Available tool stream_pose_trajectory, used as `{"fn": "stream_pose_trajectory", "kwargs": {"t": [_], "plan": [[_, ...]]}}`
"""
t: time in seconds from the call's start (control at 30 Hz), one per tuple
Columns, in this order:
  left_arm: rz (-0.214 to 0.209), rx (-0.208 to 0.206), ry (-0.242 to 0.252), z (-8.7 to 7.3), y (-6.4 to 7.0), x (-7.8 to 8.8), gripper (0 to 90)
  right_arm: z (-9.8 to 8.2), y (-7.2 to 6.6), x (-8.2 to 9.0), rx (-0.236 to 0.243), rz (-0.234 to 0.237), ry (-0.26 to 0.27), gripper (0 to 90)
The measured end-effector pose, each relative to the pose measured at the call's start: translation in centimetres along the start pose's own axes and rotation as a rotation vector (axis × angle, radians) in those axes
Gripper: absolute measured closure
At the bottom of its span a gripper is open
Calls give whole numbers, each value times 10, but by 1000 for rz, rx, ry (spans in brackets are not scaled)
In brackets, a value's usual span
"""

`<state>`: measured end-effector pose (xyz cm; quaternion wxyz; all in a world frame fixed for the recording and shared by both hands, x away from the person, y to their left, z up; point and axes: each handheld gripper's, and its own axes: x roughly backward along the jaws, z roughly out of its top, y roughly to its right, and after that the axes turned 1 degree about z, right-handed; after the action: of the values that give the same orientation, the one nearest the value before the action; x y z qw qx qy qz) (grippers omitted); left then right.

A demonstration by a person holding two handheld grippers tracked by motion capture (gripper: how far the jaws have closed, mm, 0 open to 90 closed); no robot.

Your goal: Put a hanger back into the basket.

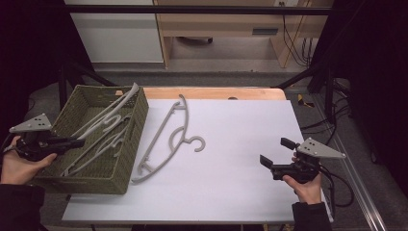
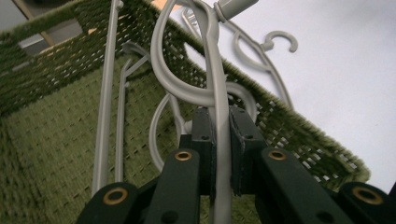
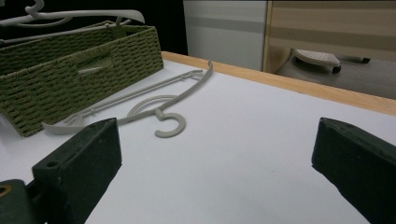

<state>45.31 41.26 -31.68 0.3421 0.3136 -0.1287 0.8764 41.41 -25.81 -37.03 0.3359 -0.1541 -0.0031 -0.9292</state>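
Grey plastic hanger (image 2: 219,126) sits clamped between the pads of the left tool (image 2: 222,140), its bar running up between them; the hanger lies inside the green woven basket (image 1: 137,126) at the left side of the bench (image 1: 240,187), one end sticking up over the far rim. More hangers lie under it in the basket. Another hanger (image 1: 166,139) lies flat on the white bench top just beside the basket. The right tool (image 1: 272,153) hovers over the right of the bench, jaws wide apart with nothing between them.
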Motion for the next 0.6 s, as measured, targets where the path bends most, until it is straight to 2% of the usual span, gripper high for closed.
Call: {"fn": "stream_pose_trajectory", "kwargs": {"t": [0.23,0.43,0.6], "plan": [[1,22,-3,-13,-13,-9,817,0,0,-1,0,2,-4,18],[10,17,-31,-12,-17,-19,818,-1,0,-1,-4,1,-5,18],[-7,16,-25,-17,-21,-27,818,-1,0,-1,-3,1,-6,18]]}}
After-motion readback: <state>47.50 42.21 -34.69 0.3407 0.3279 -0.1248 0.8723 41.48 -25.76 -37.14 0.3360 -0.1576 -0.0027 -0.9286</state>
